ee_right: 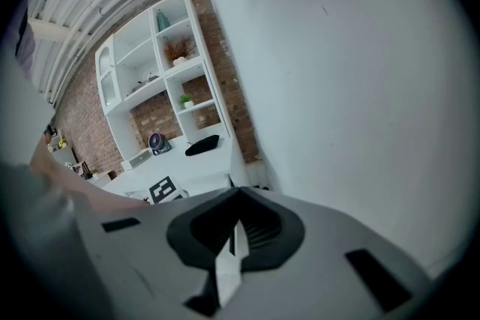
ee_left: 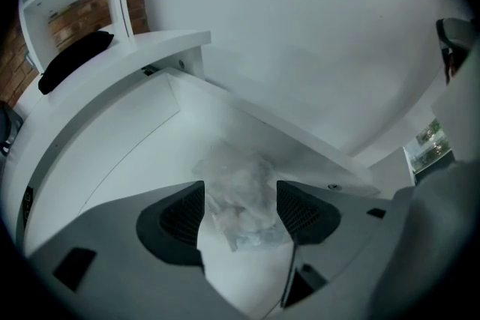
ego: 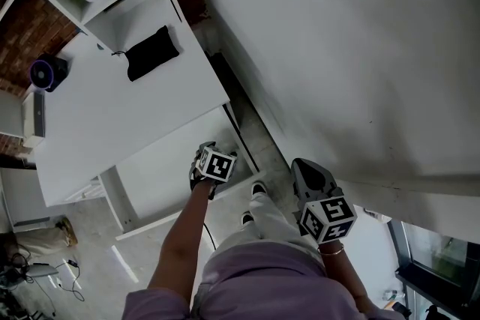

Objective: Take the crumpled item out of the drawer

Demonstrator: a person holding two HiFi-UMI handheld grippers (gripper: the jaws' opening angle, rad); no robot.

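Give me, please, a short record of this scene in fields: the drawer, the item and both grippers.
drawer: open, white, below the desk top
item: crumpled clear plastic, in the drawer
left gripper: reaching into the drawer, jaws apart on either side of the item; contact cannot be told
right gripper: jaws together, empty, held by the wall
desk top: black pouch, fan
stage: item not yet lifted out
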